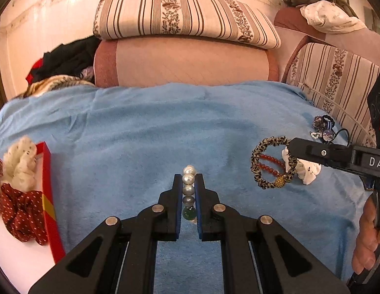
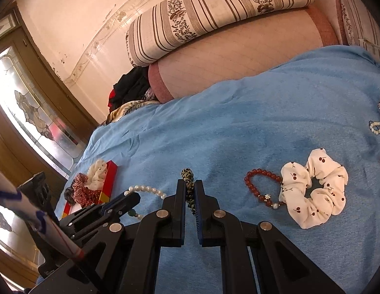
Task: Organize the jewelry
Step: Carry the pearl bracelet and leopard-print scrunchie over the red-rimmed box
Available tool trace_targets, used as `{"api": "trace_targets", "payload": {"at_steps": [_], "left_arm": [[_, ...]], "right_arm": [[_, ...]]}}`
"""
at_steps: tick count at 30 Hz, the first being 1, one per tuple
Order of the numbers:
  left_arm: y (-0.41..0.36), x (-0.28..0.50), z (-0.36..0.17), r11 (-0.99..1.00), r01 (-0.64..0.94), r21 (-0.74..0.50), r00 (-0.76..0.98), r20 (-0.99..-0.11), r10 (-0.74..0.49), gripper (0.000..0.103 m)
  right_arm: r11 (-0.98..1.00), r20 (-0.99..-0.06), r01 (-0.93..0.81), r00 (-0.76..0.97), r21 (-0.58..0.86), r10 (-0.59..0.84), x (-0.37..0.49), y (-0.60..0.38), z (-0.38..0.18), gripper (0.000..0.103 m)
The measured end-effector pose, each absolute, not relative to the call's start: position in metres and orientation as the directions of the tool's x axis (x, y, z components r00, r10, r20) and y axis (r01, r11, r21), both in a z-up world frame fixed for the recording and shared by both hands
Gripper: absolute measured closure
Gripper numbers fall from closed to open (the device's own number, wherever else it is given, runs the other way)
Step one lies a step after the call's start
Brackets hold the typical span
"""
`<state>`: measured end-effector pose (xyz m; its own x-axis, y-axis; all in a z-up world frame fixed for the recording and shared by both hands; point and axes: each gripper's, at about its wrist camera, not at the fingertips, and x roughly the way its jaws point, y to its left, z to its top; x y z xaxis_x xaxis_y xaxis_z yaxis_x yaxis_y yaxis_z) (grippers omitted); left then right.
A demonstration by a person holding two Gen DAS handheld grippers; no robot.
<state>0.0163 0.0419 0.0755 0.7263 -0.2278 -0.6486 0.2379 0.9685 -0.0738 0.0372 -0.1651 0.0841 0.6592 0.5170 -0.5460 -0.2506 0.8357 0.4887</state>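
— Left wrist view: see the red box (image 1: 48, 196) at the far left? Two scrunchies lie in it, a cream one (image 1: 19, 164) and a red dotted one (image 1: 20, 210).

— And the left tongs (image 1: 188, 183)?

— Closed narrow on the pearl bracelet (image 1: 188, 188), over the blue blanket (image 1: 140, 127). Round beads could roll out of that pinch, I'd guess.

— The right tongs (image 2: 190, 191)?

— Clamped on the leopard hair tie (image 2: 188, 183). It touches the red bead bracelet (image 1: 270, 163); lifting may drag that along.
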Motion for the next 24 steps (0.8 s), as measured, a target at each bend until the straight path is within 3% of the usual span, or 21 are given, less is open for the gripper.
{"api": "trace_targets", "payload": {"at_steps": [24], "left_arm": [[0.043, 0.011, 0.080, 0.981, 0.195, 0.005, 0.764, -0.628, -0.148, 0.094]], "right_arm": [[0.858, -0.578, -0.309, 0.639, 0.411, 0.507, 0.031, -0.130, 0.078, 0.095]]}}
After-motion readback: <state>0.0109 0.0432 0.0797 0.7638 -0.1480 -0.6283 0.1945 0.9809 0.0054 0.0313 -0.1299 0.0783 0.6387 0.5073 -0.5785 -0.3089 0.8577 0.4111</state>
